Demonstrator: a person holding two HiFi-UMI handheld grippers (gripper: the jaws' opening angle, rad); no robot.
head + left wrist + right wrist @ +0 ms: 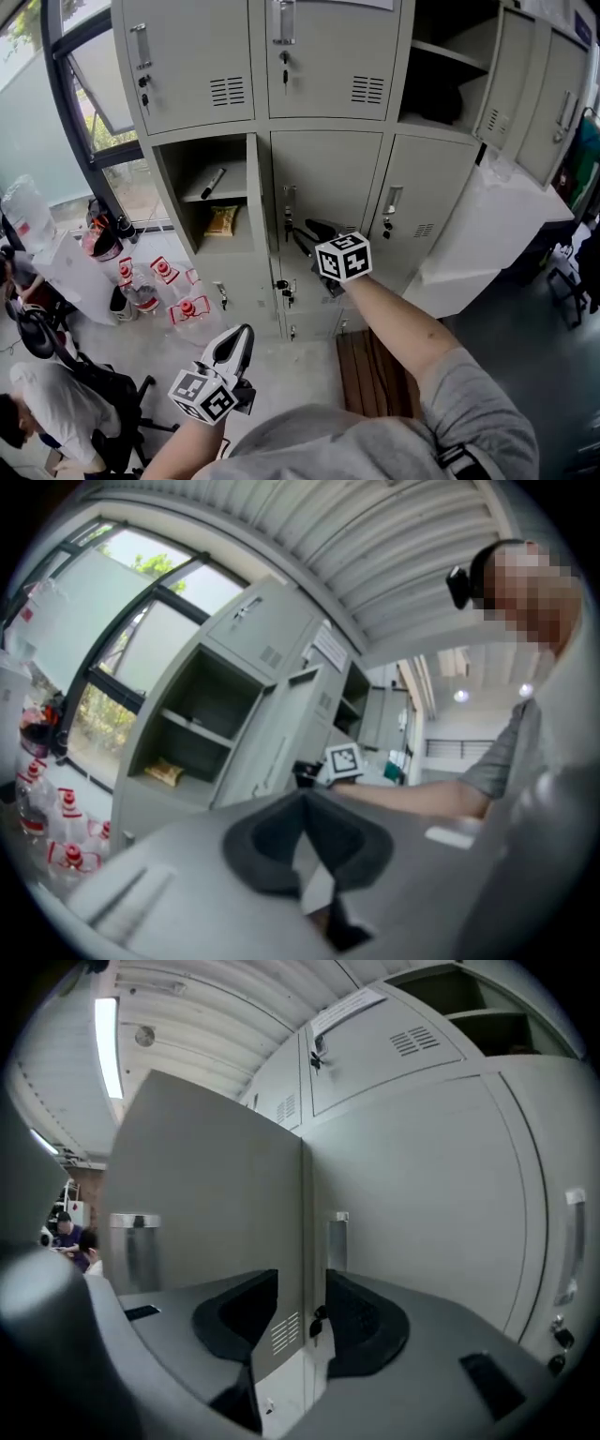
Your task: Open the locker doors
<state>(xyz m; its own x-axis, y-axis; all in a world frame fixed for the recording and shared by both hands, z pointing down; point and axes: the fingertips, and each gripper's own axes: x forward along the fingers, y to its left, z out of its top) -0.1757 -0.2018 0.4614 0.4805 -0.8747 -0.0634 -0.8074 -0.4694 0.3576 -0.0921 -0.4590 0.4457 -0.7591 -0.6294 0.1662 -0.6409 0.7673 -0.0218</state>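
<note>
The grey locker bank [262, 124] stands against the wall beside a window. In the top row, the left door [187, 56] and centre door [328, 52] are closed. The top right compartment [441, 66] is open, with two doors [530, 89] swung out to its right. In the middle row the left compartment [202, 202] is open. It holds a yellow packet [221, 220] on its floor and a dark stick-like item [213, 182] on its shelf. Its swung-out door [206, 1204] shows edge-on in the head view. The middle door [328, 178] and the right door [422, 211] of that row appear closed. The right hand-held gripper [302, 1281] is raised on an outstretched arm to the handle side of the middle door, close to its handle [337, 1241] and lock [319, 1321]; contact cannot be confirmed. Its jaws stand apart and the pads press on nothing. In the right gripper view they frame the line where the swung-out door meets the locker front. The left hand-held gripper [305, 799] is held low over the floor, well apart from the lockers, with its jaws together and nothing between them. Several capped water bottles [155, 286] stand on the floor to the left of the lockers.
</note>
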